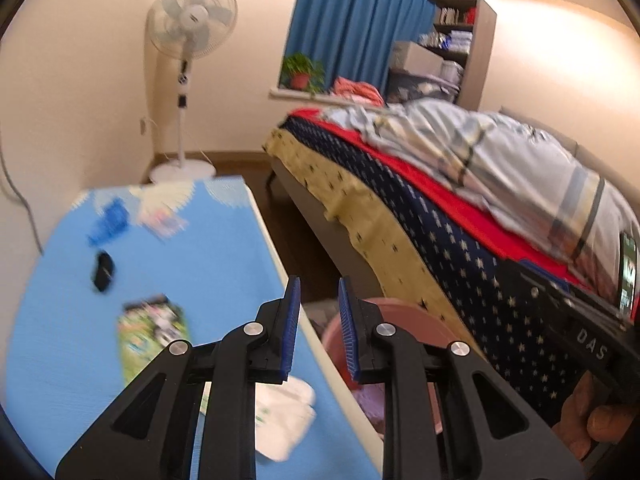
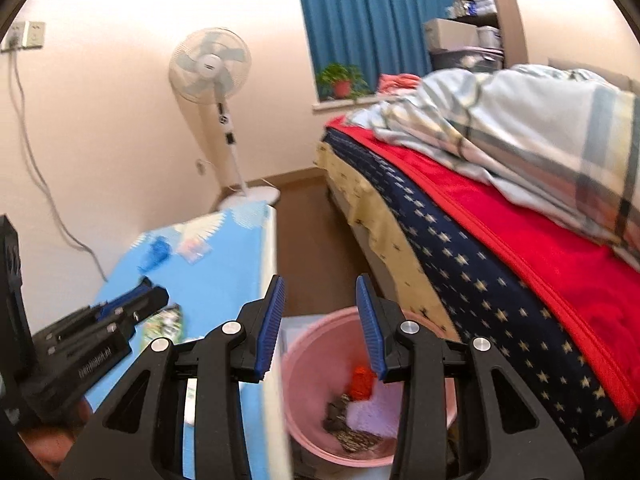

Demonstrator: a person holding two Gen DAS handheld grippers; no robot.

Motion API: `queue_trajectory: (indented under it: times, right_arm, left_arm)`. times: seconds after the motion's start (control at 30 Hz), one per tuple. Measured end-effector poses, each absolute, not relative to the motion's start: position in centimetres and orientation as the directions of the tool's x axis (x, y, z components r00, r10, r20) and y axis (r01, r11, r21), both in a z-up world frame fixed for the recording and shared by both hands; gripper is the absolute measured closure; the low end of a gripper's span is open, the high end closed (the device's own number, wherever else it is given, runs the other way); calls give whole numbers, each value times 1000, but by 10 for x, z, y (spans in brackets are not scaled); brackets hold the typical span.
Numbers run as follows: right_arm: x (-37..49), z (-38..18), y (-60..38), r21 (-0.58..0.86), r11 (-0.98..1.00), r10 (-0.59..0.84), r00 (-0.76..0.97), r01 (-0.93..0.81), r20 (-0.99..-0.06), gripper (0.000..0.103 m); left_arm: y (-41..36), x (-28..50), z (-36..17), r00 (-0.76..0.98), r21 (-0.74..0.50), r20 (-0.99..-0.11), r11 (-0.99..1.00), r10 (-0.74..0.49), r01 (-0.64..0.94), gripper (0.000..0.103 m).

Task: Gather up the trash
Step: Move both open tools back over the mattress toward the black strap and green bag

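Note:
On the blue table mat [image 1: 208, 256] lie a green packet [image 1: 154, 328], a crumpled white bag [image 1: 286, 412], a small black object [image 1: 103, 271], a crumpled blue wrapper [image 1: 108, 222] and a white and pink wrapper [image 1: 162, 216]. My left gripper [image 1: 318, 286] hangs open and empty over the table's right edge. A pink bin [image 2: 308, 376] stands on the floor between table and bed, holding a red scrap [image 2: 362, 382] and other trash. My right gripper [image 2: 320, 280] is open above the bin with nothing between its pads. In the right wrist view the left gripper [image 2: 148, 288] shows over the mat.
A bed [image 2: 500, 240] with red, star-patterned and plaid covers fills the right side. A white standing fan [image 1: 188, 40] is in the far corner, and a blue curtain [image 1: 352, 20] and potted plant [image 1: 302, 70] are at the window. A hand [image 1: 592, 420] holds the right gripper's body.

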State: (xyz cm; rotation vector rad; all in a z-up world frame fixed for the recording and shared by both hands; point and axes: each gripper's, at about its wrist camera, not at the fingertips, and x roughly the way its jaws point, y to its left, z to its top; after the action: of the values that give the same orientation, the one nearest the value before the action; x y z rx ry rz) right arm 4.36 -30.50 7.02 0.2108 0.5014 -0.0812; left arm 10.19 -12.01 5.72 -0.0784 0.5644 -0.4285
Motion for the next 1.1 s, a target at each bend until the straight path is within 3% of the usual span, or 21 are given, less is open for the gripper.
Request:
queue_trajectory:
  times: [0.3, 0.53, 0.9, 1.1]
  right_arm:
    - [85, 126, -279, 223, 974, 127, 898, -33, -421, 81]
    - [134, 150, -251, 199, 964, 244, 881, -175, -406, 81]
    - [206, 87, -184, 161, 910, 408, 755, -382, -514, 82]
    - [245, 30, -159, 231, 887, 454, 658, -400, -601, 86]
  left_arm:
    - [-50, 142, 120, 822, -166, -456, 940, -342, 298, 83]
    - [14, 185, 127, 853, -122, -465, 971, -237, 204, 83]
    - [91, 232, 57, 821, -205, -538, 974, -193, 95, 83]
    - [104, 244, 32, 801, -167, -573, 982, -172, 91, 83]
